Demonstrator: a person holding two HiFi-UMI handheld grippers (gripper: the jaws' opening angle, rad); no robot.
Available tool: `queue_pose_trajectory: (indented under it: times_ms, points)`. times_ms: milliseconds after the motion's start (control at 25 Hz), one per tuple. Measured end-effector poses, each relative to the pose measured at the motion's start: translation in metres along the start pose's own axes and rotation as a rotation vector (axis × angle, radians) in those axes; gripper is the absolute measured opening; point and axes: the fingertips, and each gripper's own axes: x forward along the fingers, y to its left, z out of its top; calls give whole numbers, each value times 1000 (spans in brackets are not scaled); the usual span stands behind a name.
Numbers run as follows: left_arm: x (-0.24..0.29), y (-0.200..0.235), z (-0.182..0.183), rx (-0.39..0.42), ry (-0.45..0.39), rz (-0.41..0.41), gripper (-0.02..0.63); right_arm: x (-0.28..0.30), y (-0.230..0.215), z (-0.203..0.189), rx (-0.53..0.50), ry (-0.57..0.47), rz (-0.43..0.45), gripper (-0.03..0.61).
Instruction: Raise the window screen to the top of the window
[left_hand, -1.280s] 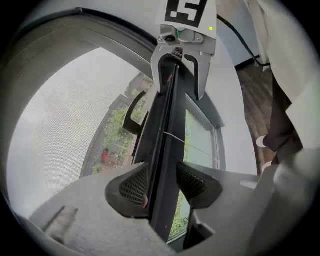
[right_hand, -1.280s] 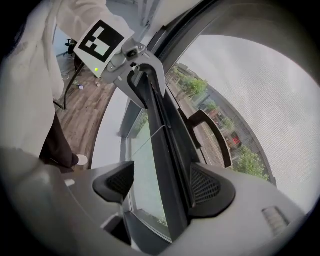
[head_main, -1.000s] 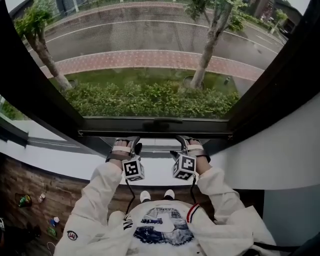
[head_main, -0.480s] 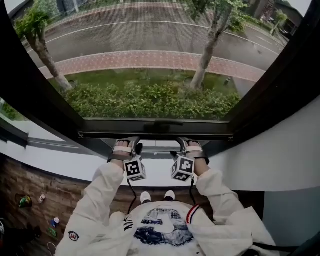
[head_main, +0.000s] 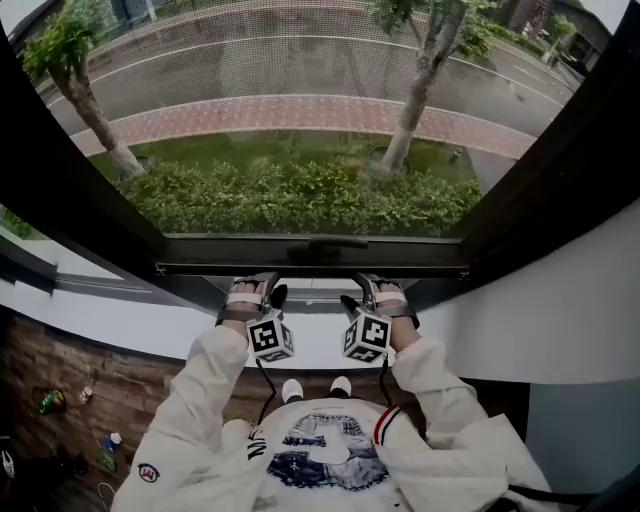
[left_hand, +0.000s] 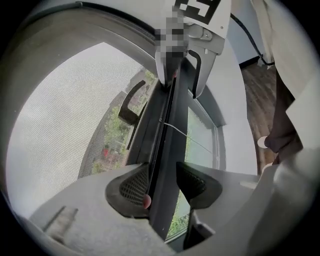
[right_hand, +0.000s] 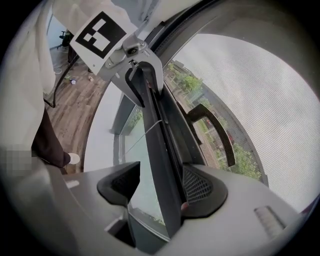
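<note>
The mesh window screen (head_main: 300, 60) covers the pane, and its dark bottom bar (head_main: 230, 268) lies low across the window, with a handle (head_main: 322, 245) at its middle. Both grippers reach up to this bar from below. My left gripper (head_main: 255, 287) is left of the handle. In the left gripper view (left_hand: 162, 182) both pads press on the bar (left_hand: 167, 125). My right gripper (head_main: 368, 284) is right of the handle. In the right gripper view (right_hand: 155, 182) its jaws have just been closing around the bar (right_hand: 162, 150). One pad (right_hand: 197, 187) touches the bar and the other pad (right_hand: 120, 182) stands off it.
A white sill (head_main: 150, 325) runs under the window, and the black frame (head_main: 560, 160) slants up on both sides. Wooden floor (head_main: 60, 430) with small items lies at lower left. Trees, a hedge and a road show outside.
</note>
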Motion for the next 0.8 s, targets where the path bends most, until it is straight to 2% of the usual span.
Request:
queue_pose_trajectory:
  times_ms: [320, 520, 600, 800]
  points:
    - [5, -1, 0, -7, -4, 8, 179, 7, 2, -1, 27, -27, 10, 254]
    - [5, -1, -1, 44, 8, 38, 178, 7, -1, -2, 1, -10, -37, 245]
    - [5, -2, -1, 70, 18, 38, 176, 6, -5, -3, -9, 9, -75, 224]
    - [3, 8, 2, 60, 11, 94, 145, 4, -12, -1, -23, 38, -124, 211]
